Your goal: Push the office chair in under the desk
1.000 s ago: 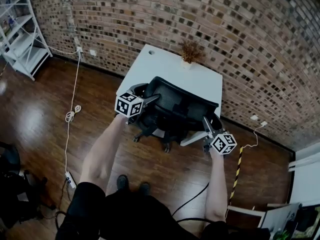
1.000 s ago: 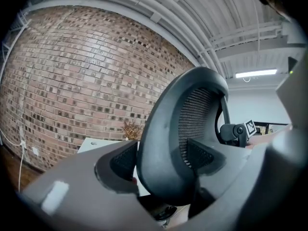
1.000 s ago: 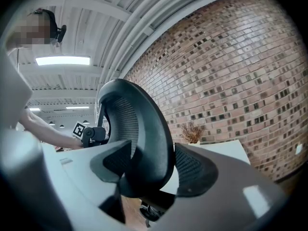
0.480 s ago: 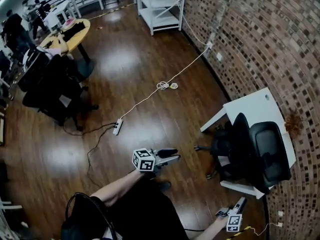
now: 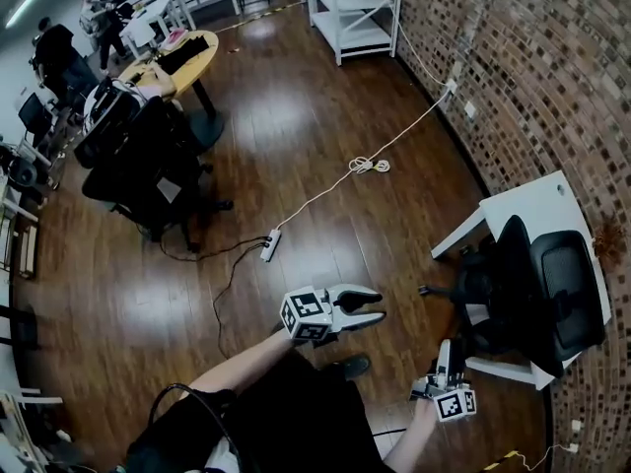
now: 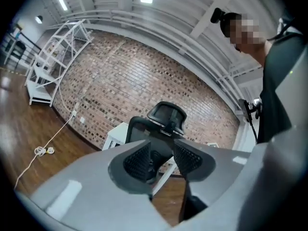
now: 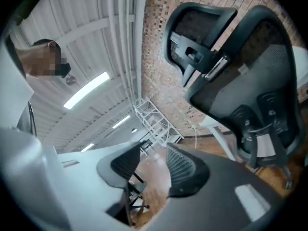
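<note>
A black mesh office chair point(image 5: 552, 294) stands tucked in at the white desk point(image 5: 532, 210) against the brick wall, at the right of the head view. Both grippers are away from it, over the wood floor. My left gripper point(image 5: 380, 304) points toward the chair; its jaws are closing with nothing between them. In the left gripper view the chair point(image 6: 166, 117) shows beyond the left gripper point(image 6: 161, 153). My right gripper point(image 5: 444, 345) hovers near the chair's base, jaws closing on nothing. The right gripper view has the chair back point(image 7: 250, 66) tilted above the right gripper point(image 7: 154, 165).
A power strip point(image 5: 269, 246) and a coiled cable point(image 5: 367, 165) lie on the floor. A white shelf unit point(image 5: 355, 8) stands at the wall. Another black chair point(image 5: 148, 161) and a round table point(image 5: 187, 57) are at the left, with people beyond. A dried plant point(image 5: 603, 239) sits on the desk.
Both grippers have come off the chair's back and drawn away from it. Their jaws have narrowed. The head view has swung from the desk to the open room.
</note>
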